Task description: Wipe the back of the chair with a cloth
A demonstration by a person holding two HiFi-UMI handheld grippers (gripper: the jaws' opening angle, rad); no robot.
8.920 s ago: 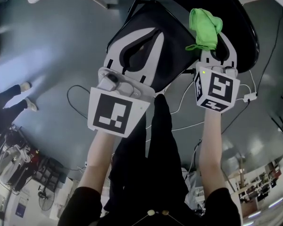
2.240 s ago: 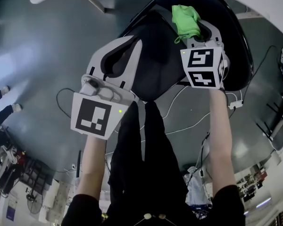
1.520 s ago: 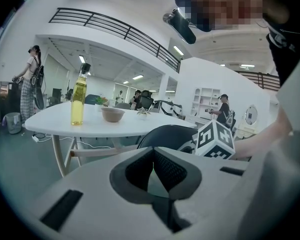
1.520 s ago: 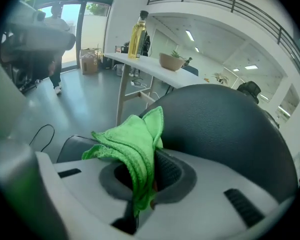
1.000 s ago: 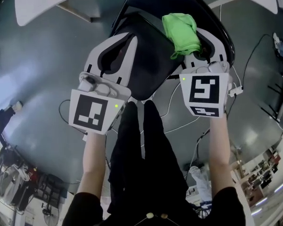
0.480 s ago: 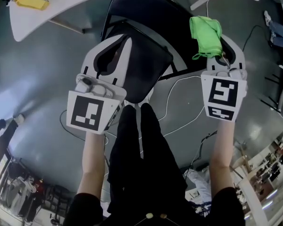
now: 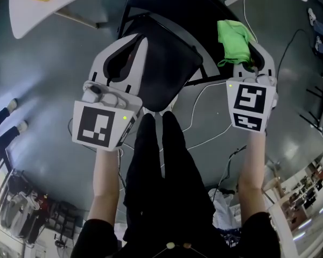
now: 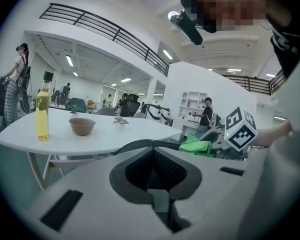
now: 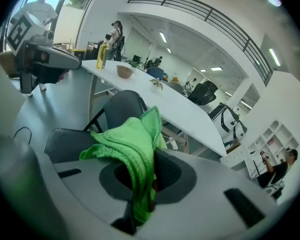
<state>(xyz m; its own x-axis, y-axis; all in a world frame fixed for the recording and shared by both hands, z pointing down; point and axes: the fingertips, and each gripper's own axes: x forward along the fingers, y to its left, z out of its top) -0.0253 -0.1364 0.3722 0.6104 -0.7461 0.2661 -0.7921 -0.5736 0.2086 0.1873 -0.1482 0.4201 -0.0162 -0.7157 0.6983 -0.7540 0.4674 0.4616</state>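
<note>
From the head view I look down on a black chair [image 7: 164,63]. My right gripper [image 7: 246,44] is shut on a bright green cloth [image 7: 232,34], which hangs just off the chair's right edge, above the floor. In the right gripper view the cloth [image 9: 132,154] drapes over the jaws, with the chair's back [image 9: 117,109] and seat [image 9: 65,139] beyond and to the left. My left gripper [image 7: 140,41] hovers over the chair's left side; it is shut with nothing in it. The left gripper view shows only the chair's curved rim [image 8: 137,145] past the shut jaws.
A white table [image 7: 54,7] stands beyond the chair, with a yellow bottle [image 8: 42,116], a brown bowl [image 8: 82,126] and a small plant on it. White cables [image 7: 204,128] trail over the grey floor. My own legs [image 7: 161,165] are close behind the chair. Someone's feet [image 7: 13,117] show at far left.
Over the last second my right gripper carried the cloth to the right, from over the chair to just beside it. The left gripper has hardly moved.
</note>
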